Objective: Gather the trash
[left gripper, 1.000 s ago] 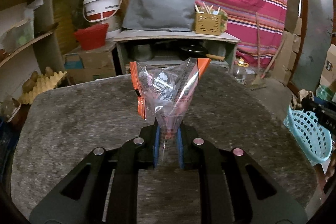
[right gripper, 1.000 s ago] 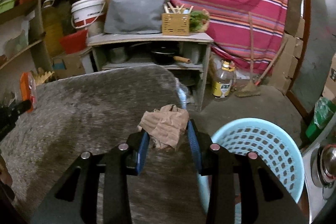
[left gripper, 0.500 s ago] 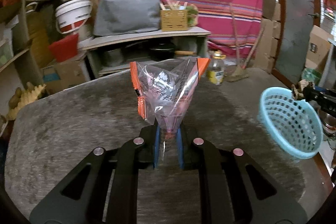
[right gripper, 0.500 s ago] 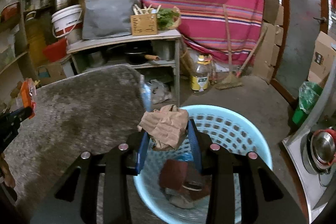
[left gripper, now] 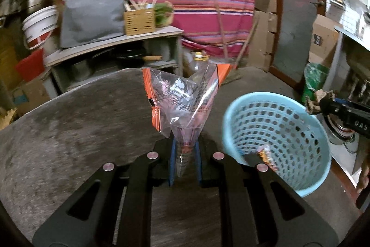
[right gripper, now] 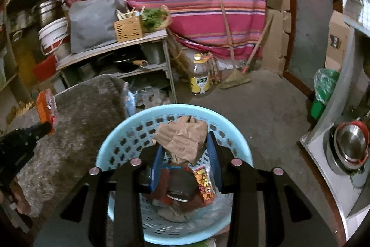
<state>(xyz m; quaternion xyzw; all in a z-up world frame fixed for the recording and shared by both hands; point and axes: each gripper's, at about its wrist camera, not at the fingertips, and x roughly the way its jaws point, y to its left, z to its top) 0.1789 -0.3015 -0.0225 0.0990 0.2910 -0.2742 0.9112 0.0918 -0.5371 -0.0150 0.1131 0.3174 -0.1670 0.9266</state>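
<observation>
The right gripper [right gripper: 186, 151] pinches crumpled paper [right gripper: 182, 139] above the basket [right gripper: 111, 138], whose litter only this view reveals, while the left gripper [left gripper: 185, 155] pinches a plastic bag [left gripper: 185, 103] beside it.

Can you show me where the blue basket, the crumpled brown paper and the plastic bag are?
blue basket [right gripper: 115, 131]: right wrist view, on its rim.
crumpled brown paper [right gripper: 182, 140]: right wrist view, on its creased middle.
plastic bag [left gripper: 185, 103]: left wrist view, on its clear middle.

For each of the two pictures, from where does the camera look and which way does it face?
Left wrist: sits on the left gripper, looks across the grey table; fingers pinch a clear plastic bag with orange edges.
Right wrist: sits on the right gripper, looks down into the light blue plastic basket; fingers hold crumpled brown paper.
Both show the basket and the other gripper.
</observation>
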